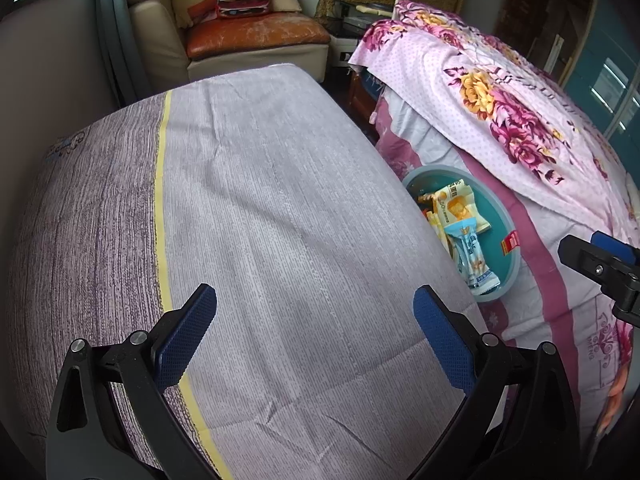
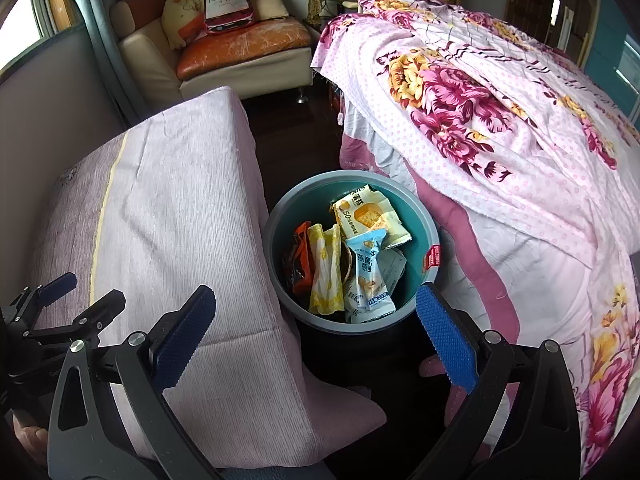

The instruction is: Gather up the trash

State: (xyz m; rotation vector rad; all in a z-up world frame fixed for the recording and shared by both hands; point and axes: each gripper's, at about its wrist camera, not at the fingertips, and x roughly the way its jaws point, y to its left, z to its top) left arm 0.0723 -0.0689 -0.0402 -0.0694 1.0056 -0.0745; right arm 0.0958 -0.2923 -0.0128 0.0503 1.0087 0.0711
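A round teal bin stands on the floor between two beds and holds several snack wrappers: a pale blue one, a yellow one, a cream biscuit one. In the left wrist view the bin peeks past the bed edge with the blue wrapper on top. My right gripper hangs open just above the bin's near rim, nothing between its fingers. My left gripper is open over the striped bedspread, holding nothing.
A floral pink quilt covers the bed right of the bin. The striped bed lies left of it. A sofa with cushions and a printed bag stands at the back. Dark floor runs between the beds.
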